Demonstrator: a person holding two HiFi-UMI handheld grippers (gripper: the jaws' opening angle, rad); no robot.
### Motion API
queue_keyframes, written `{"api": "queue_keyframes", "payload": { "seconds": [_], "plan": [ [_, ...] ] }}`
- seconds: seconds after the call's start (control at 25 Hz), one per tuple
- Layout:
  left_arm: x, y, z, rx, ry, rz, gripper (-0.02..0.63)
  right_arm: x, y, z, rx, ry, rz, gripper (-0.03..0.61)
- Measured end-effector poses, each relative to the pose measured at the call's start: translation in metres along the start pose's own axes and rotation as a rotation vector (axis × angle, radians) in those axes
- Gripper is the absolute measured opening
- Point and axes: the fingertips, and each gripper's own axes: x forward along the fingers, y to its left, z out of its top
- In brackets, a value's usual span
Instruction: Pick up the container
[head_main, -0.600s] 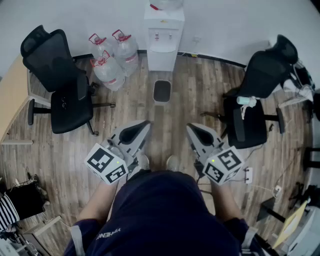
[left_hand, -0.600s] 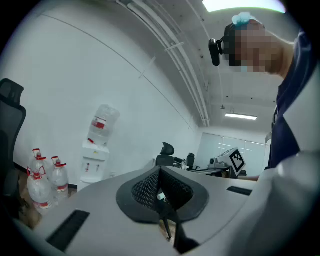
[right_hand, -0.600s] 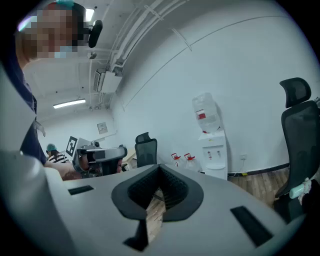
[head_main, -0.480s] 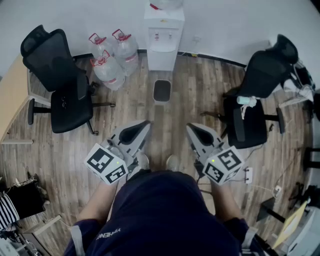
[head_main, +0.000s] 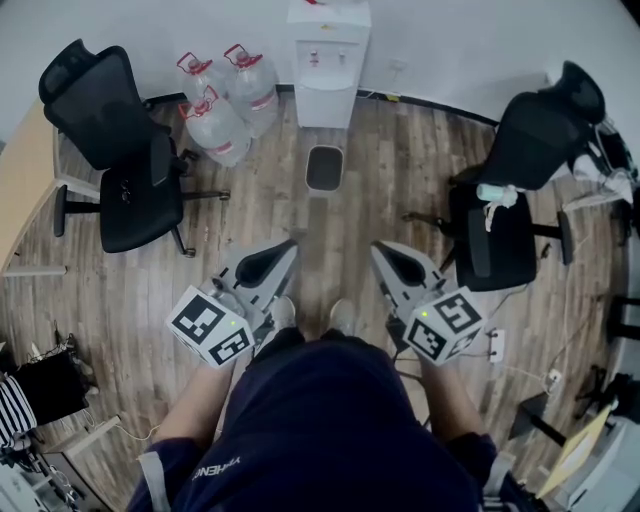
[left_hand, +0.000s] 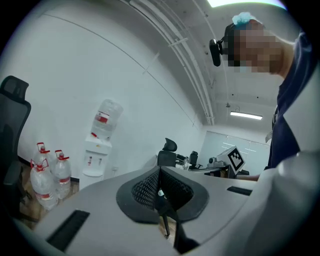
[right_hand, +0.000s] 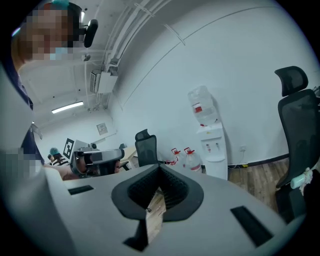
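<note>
A small dark bin-like container (head_main: 324, 168) stands on the wood floor in front of a white water dispenser (head_main: 328, 60), well ahead of both grippers. My left gripper (head_main: 288, 246) and right gripper (head_main: 378, 248) are held side by side at waist height above the person's feet, pointing forward. Both are shut with nothing between their jaws. In the left gripper view the left gripper (left_hand: 159, 172) has its jaws pressed together, and in the right gripper view the right gripper (right_hand: 159, 171) does too. Neither gripper view shows the container.
Three large water bottles (head_main: 222, 100) stand left of the dispenser. A black office chair (head_main: 115, 150) is at the left beside a desk (head_main: 25, 190); another black chair (head_main: 510, 190) is at the right. Cables and a power strip (head_main: 495, 348) lie at the right.
The head view has shifted slightly, so the room sits a little higher in the frame. Both grippers keep the same shut pose side by side.
</note>
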Motion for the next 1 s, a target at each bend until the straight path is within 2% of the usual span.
{"api": "queue_keyframes", "payload": {
  "seconds": [0.32,0.56,1.0],
  "plan": [
    [0.028,-0.029,-0.013,0.019,0.005,0.018,0.026,-0.035,-0.031,-0.010,0.008,-0.005,0.013,0.015],
    [0.049,-0.052,-0.008,0.047,-0.002,0.045,0.026,-0.064,-0.059,-0.003,0.010,-0.024,0.022,0.015],
    [0.075,-0.028,-0.006,0.038,0.010,0.072,0.025,-0.055,-0.093,0.006,0.029,-0.023,0.016,0.015]
  ]
}}
